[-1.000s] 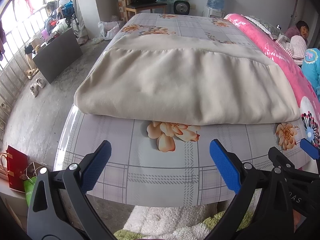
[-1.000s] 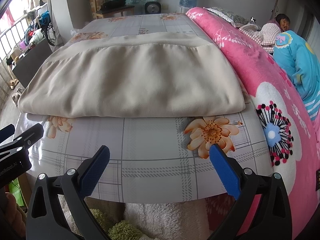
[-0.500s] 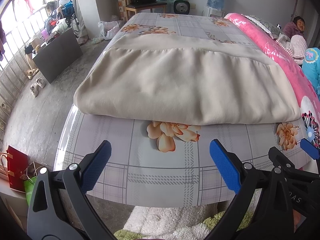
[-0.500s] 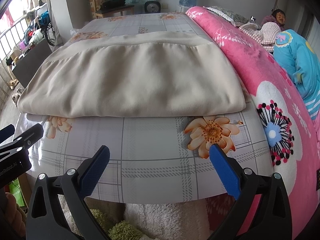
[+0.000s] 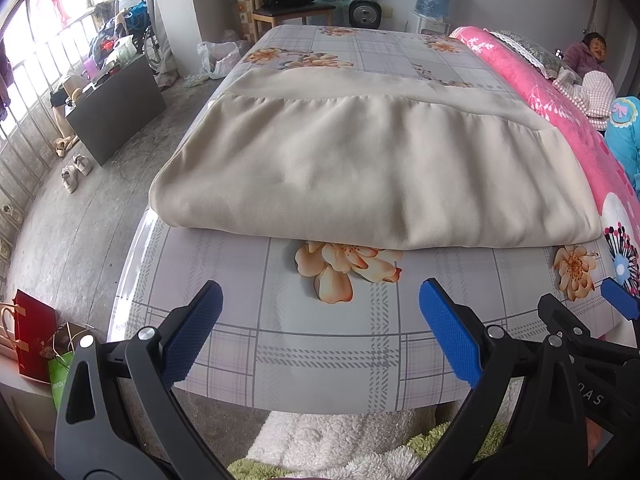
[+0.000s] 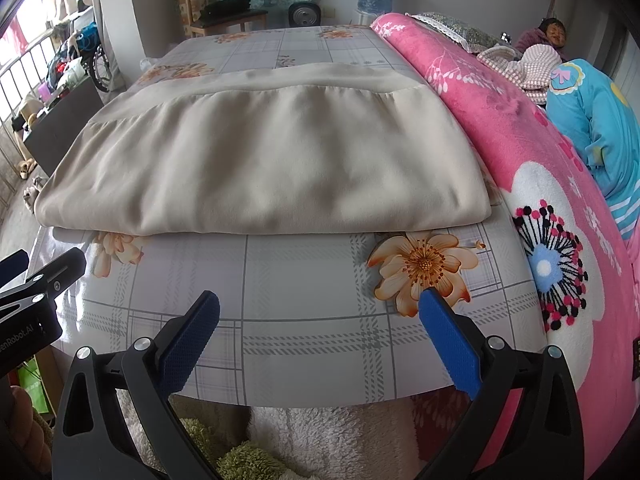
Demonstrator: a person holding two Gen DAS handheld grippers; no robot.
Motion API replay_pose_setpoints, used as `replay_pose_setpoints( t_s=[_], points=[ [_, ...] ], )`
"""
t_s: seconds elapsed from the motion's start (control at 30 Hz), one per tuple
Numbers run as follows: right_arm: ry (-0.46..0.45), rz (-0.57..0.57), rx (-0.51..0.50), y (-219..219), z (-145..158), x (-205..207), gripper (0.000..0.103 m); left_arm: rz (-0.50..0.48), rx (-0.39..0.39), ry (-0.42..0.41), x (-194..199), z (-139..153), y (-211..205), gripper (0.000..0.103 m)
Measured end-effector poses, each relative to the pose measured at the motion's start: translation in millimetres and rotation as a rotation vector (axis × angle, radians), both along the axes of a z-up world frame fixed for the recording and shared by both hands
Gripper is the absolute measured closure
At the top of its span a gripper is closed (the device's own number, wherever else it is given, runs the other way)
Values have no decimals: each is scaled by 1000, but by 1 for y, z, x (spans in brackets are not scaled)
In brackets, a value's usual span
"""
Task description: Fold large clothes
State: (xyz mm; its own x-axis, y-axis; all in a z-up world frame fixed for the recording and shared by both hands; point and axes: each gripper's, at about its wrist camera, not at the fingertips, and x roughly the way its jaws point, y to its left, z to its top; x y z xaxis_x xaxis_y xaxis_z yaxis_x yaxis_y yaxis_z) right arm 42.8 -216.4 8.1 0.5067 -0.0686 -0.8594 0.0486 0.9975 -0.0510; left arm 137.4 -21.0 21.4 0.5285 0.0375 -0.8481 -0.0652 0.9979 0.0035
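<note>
A large beige cloth (image 5: 360, 168) lies folded flat on the bed's grey checked floral sheet (image 5: 320, 344), its near fold edge across the bed; it also shows in the right wrist view (image 6: 264, 172). My left gripper (image 5: 320, 332) is open and empty, over the sheet near the bed's front edge, short of the cloth. My right gripper (image 6: 320, 336) is open and empty, beside it to the right, also short of the cloth. Each gripper's side shows in the other's view.
A pink floral blanket (image 6: 520, 160) runs along the bed's right side, with a person (image 6: 552, 36) and a blue garment (image 6: 596, 120) beyond. The floor at left holds a dark box (image 5: 116, 108), shoes and bags (image 5: 36, 340). A fluffy rug (image 5: 344, 440) lies below the bed edge.
</note>
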Motion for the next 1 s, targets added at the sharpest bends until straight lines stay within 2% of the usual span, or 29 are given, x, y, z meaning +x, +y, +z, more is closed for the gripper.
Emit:
replay_pose_setpoints(
  t_s=[1.0],
  points=[
    [7,-4,-4,2,-2,-1,6,0,-4,2,-1,-2,2,8]
  ],
)
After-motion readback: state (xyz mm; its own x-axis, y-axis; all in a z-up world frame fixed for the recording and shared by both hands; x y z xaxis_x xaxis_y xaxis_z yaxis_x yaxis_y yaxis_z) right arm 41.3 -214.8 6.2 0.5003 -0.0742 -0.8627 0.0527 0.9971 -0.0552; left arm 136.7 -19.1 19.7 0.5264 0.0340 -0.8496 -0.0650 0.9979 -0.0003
